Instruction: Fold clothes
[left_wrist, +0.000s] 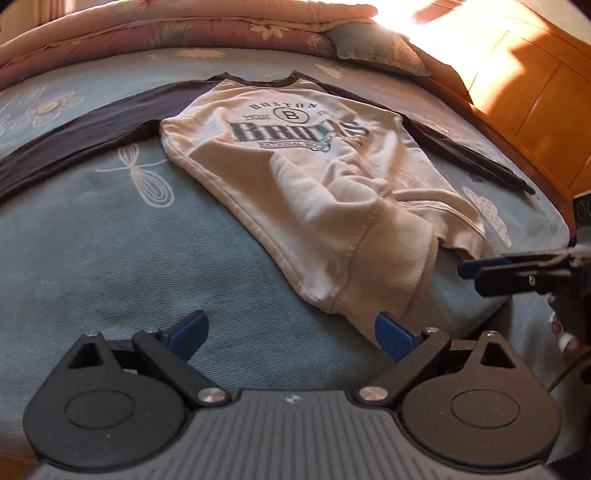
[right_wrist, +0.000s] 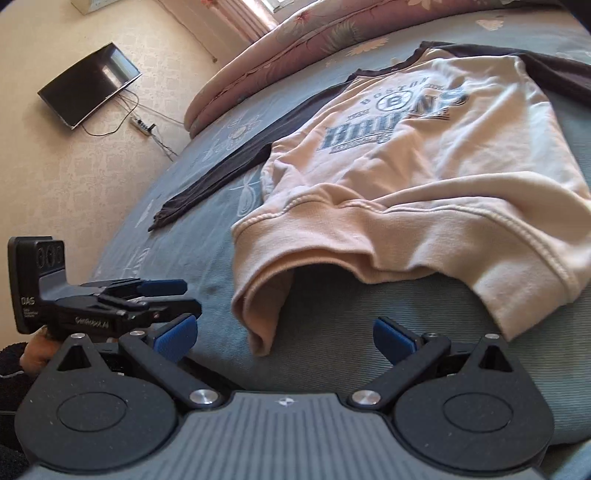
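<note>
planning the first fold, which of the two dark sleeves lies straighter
The dark sleeve on the sweatshirt's television-facing side, which stretches out in one clean line to its cuff. The other dark sleeve, beside the wooden headboard, bends partway.

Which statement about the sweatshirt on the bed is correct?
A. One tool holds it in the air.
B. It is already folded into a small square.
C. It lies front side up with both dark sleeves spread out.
C: the sweatshirt shows its printed front, and a dark sleeve extends to each side on the bed.
</note>
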